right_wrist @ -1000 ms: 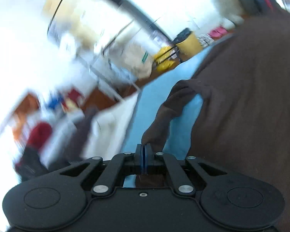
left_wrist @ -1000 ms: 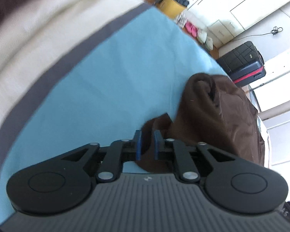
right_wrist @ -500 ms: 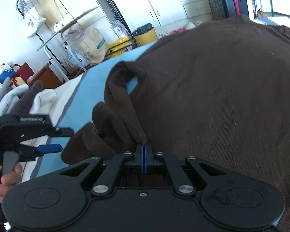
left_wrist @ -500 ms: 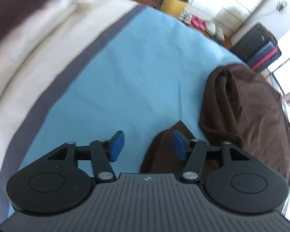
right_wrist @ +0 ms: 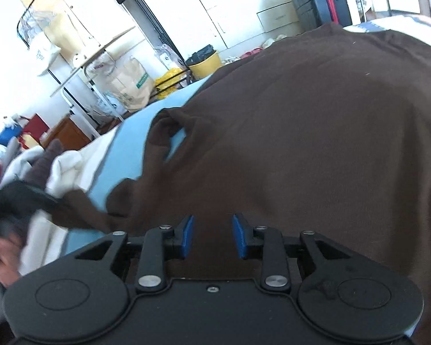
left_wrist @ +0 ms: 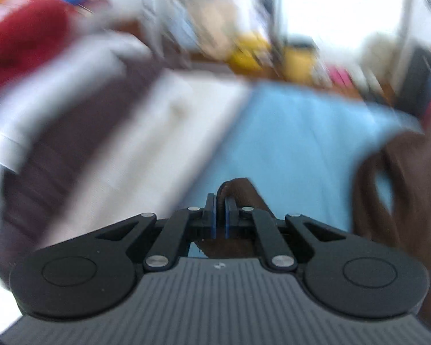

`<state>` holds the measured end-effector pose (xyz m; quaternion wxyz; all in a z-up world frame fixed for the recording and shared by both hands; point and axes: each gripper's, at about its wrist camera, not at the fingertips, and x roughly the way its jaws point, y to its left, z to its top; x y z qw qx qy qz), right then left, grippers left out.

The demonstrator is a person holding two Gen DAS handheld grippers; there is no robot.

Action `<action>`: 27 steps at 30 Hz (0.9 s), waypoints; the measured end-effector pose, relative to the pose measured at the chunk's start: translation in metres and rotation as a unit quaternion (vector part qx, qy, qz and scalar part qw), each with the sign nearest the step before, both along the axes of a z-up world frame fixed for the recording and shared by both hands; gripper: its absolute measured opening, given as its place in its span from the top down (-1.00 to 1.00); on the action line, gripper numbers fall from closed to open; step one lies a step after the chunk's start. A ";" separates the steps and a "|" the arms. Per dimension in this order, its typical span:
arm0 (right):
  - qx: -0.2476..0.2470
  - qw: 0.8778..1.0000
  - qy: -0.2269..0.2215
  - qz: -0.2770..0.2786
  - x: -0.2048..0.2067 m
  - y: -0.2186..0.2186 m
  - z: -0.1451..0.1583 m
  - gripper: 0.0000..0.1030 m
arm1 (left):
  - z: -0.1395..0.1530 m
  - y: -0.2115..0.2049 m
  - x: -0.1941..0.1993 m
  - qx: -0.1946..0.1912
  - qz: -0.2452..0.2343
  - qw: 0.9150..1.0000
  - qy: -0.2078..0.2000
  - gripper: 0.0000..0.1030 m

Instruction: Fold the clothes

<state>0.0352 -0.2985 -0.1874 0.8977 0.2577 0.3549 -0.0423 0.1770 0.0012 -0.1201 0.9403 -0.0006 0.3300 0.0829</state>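
While the brown garment (right_wrist: 316, 132) lies bunched on the blue bed sheet (left_wrist: 296, 143), folding's barely begun: left gripper (left_wrist: 219, 211) jaws pinched on its sleeve end, right gripper (right_wrist: 212, 234) jaws opening, pads off fabric w/ cloth beneath.

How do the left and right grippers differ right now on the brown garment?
The left gripper is shut on a fold of the brown garment; the right gripper is opening, its fingers clear of the cloth. The left view is motion-blurred, the right sharp. Both have blue finger pads and point down toward the blue sheet.
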 end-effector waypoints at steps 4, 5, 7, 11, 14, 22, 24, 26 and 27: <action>-0.033 0.999 0.013 0.014 -0.003 -0.006 -0.002 0.29 | 0.045 0.040 -0.003 -0.004 0.075 0.993 -0.091 0.91; -0.040 0.999 0.018 0.017 -0.003 -0.006 -0.004 0.28 | 0.056 0.050 -0.002 -0.022 0.089 0.990 -0.108 0.91; -0.042 0.999 0.021 0.018 -0.001 -0.006 -0.007 0.27 | 0.070 0.058 0.007 -0.047 0.100 0.985 -0.132 0.91; -0.058 0.998 0.025 0.032 0.006 0.004 -0.003 0.18 | 0.074 0.070 0.016 -0.099 0.112 0.975 -0.166 0.91; -0.044 0.997 0.021 0.058 0.016 0.014 0.002 0.16 | 0.043 0.075 0.029 -0.120 0.120 0.974 -0.151 0.91; -0.118 0.969 0.010 0.215 0.049 0.102 0.011 -0.30 | -0.006 0.123 0.036 -0.158 0.129 0.975 -0.092 0.91; -0.180 0.956 0.017 0.231 0.045 0.119 0.009 -0.31 | -0.008 0.123 0.033 -0.161 0.125 0.974 -0.095 0.91; -0.198 0.953 0.031 0.226 0.040 0.120 0.002 -0.31 | -0.008 0.118 0.032 -0.147 0.123 0.976 -0.099 0.91; -0.192 0.955 0.036 0.223 0.038 0.116 -0.001 -0.27 | -0.007 0.117 0.030 -0.148 0.131 0.975 -0.104 0.91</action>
